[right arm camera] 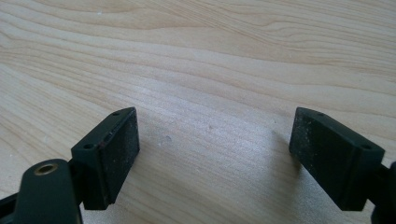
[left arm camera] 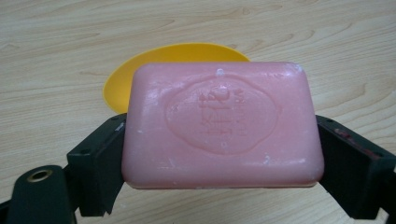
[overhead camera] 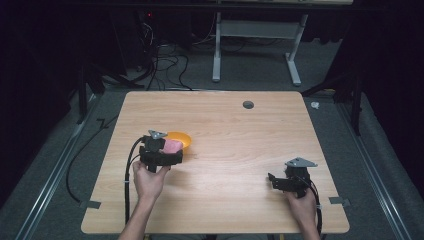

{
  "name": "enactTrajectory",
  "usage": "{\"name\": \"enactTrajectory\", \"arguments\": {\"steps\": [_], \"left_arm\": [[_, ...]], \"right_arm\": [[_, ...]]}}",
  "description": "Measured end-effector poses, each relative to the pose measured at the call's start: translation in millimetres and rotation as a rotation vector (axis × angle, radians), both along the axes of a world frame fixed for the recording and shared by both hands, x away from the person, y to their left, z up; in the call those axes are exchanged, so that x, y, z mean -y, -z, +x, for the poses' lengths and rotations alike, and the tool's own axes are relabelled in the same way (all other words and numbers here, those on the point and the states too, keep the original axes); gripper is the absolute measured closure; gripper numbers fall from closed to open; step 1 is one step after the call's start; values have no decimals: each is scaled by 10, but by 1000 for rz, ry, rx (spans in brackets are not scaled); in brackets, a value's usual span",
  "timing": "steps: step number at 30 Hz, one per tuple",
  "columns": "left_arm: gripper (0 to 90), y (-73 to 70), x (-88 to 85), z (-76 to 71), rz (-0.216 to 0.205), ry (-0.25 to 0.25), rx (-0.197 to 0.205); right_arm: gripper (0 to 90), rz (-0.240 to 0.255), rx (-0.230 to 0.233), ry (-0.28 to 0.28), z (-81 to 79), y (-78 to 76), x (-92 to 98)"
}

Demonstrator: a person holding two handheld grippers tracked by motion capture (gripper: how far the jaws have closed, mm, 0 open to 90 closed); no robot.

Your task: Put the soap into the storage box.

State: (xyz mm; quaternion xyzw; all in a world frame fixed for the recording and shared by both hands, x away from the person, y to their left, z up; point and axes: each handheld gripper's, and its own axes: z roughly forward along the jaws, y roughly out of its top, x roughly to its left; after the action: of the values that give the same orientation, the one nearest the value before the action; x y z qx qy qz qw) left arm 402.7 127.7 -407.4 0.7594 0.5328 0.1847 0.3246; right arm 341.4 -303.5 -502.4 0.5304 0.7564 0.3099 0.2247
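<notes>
A pink bar of soap [left arm camera: 222, 123] with an embossed oval sits between the two black jaws of my left gripper [left arm camera: 219, 158], which is shut on it by its short ends. From above, the soap [overhead camera: 173, 145] is held just over the near edge of a small yellow dish [overhead camera: 181, 139] at the table's left middle. The dish [left arm camera: 135, 77] peeks out behind the soap in the left gripper view. My right gripper [overhead camera: 274, 180] rests low at the right front, open, with bare wood between its jaws [right arm camera: 215, 154].
The wooden table [overhead camera: 225, 130] has a small grey round cap [overhead camera: 248, 104] near its far edge. Cables and a white frame stand on the floor beyond. Dark surroundings lie on both sides.
</notes>
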Motion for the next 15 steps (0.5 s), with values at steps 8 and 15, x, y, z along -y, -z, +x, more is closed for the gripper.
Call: {"name": "enactTrajectory", "arguments": {"steps": [8,15], "left_arm": [[135,-48,-4,100,-18,-14,1],[135,-54,14,170,-22,-19,-6]], "right_arm": [[167,-1,1,-1,1,1,1],[167,-1,1,-1,2,0,1]]}}
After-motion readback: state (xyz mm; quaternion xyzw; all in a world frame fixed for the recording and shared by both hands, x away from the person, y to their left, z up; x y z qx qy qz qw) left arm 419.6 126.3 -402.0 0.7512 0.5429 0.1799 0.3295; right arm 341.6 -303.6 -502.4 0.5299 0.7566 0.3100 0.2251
